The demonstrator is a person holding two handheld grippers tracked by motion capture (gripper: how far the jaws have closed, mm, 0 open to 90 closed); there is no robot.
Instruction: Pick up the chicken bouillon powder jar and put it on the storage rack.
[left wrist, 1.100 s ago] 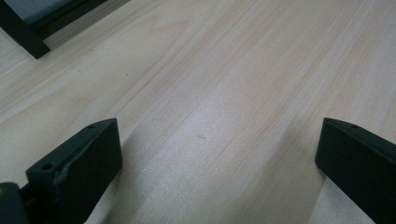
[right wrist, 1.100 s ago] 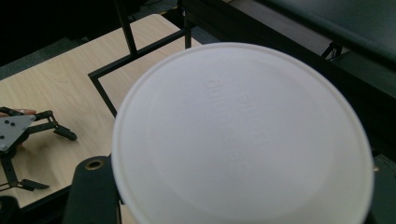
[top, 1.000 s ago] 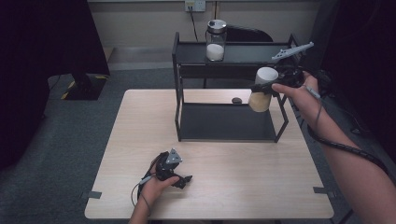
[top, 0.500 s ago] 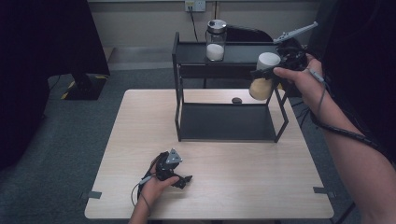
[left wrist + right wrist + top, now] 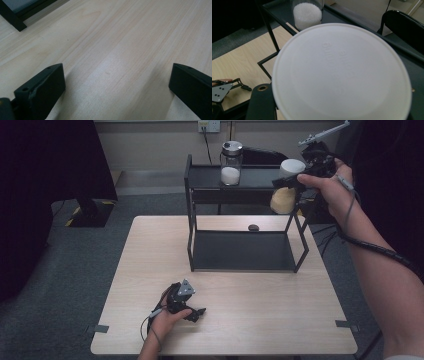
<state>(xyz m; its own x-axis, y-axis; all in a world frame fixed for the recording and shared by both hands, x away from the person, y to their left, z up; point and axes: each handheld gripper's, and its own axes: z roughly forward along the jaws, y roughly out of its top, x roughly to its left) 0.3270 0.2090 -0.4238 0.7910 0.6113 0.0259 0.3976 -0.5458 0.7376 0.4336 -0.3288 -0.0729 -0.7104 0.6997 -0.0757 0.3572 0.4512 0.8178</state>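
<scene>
Jar with the white lid (image 5: pixel 286 187), part-filled with something yellowish, is what I'm carrying: my right gripper (image 5: pixel 295 182) pinches it by the side and holds it in the air at the right end of the black shelf's (image 5: pixel 192 185) top tier, roughly level with that tier and not yet resting on it. A second ago the jar hung lower, beside the shelf's right front post; half a second ago it had risen part way; now it is up at tier height, so I judge the lift is nearly done and the set-down comes next. In the right gripper view the white lid (image 5: pixel 342 75) is close to the camera and hides the jaw tips. Behind it stands the glass jar of white grains (image 5: pixel 307 13), toward the middle of the top tier, well apart from mine, which leaves the right end free for a landing. A small dark object (image 5: pixel 254 227) lies on the table (image 5: pixel 150 250) at its back edge, behind the shelf's lower tier. My left gripper (image 5: pixel 192 312) has not moved; it rests near the table's front edge, jaws spread wide over bare wood with nothing between them.
</scene>
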